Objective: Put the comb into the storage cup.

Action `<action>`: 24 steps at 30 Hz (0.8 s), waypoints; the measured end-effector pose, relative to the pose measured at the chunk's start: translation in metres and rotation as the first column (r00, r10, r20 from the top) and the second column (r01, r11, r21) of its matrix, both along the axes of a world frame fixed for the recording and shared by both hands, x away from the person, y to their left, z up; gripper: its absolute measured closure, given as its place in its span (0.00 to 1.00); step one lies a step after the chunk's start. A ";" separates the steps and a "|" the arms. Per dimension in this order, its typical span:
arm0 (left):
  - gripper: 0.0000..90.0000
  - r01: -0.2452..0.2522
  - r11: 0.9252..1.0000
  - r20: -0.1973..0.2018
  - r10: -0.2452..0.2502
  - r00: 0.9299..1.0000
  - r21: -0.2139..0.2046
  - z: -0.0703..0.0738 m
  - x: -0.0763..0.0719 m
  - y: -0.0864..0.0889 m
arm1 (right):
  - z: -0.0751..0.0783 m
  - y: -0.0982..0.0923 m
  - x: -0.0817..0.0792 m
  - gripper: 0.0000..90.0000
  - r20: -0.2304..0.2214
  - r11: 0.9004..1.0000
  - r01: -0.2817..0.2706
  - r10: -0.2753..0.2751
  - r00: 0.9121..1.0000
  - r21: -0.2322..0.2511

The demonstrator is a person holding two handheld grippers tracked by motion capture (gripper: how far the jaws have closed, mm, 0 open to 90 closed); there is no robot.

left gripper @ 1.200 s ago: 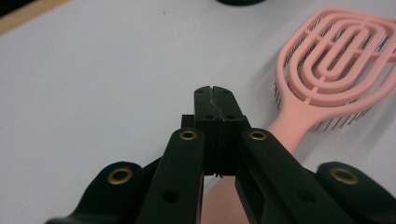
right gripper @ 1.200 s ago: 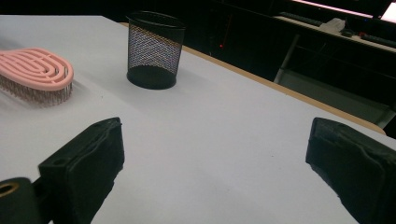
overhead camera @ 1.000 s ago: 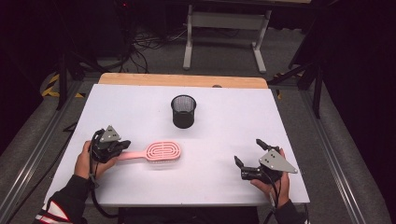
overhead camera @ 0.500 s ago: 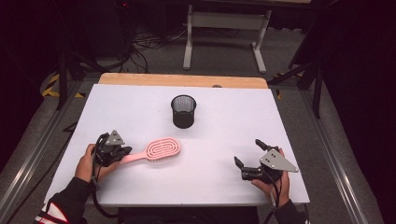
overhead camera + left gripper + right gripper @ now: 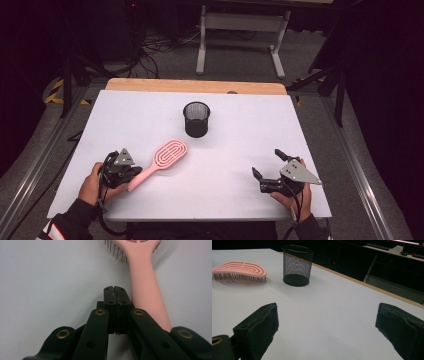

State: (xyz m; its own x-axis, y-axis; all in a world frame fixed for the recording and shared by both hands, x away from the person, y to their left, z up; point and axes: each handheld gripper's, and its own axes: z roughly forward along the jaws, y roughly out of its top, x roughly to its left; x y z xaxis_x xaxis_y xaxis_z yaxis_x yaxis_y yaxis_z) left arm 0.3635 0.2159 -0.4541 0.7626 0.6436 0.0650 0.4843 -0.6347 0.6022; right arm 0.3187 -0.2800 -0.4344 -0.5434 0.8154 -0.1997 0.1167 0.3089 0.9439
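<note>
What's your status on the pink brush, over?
Left gripper shut, empty, jaws beside the handle of the pink brush. Right gripper open, empty. Brush flat on the white table, short of the mesh cup. Path clear.

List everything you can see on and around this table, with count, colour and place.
pink plastic hairbrush: one, pink, near left of table, handle beside the left tongs
black wire-mesh cup: one, black, upright, centre of table toward the far edge
white table: one, white top, wooden strip along far edge
grey metal stand: one, grey, on floor behind table
left tongs: one, black, shut, empty, beside brush handle
right tongs: one, black, open, near right
</note>
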 end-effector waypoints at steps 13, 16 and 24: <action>0.98 -0.009 1.000 -0.010 0.009 1.000 0.016 0.000 -0.006 -0.002 | 0.001 -0.003 0.000 0.06 0.002 1.000 0.007 -0.007 1.000 0.003; 0.98 -0.004 1.000 -0.012 0.004 1.000 0.019 0.000 -0.009 -0.002 | 0.001 -0.002 0.000 0.06 0.002 1.000 0.006 -0.006 1.000 0.002; 0.97 -0.013 0.999 0.000 0.013 1.000 0.037 0.000 -0.014 -0.002 | 0.001 -0.002 -0.001 0.06 0.003 1.000 0.005 -0.005 1.000 0.007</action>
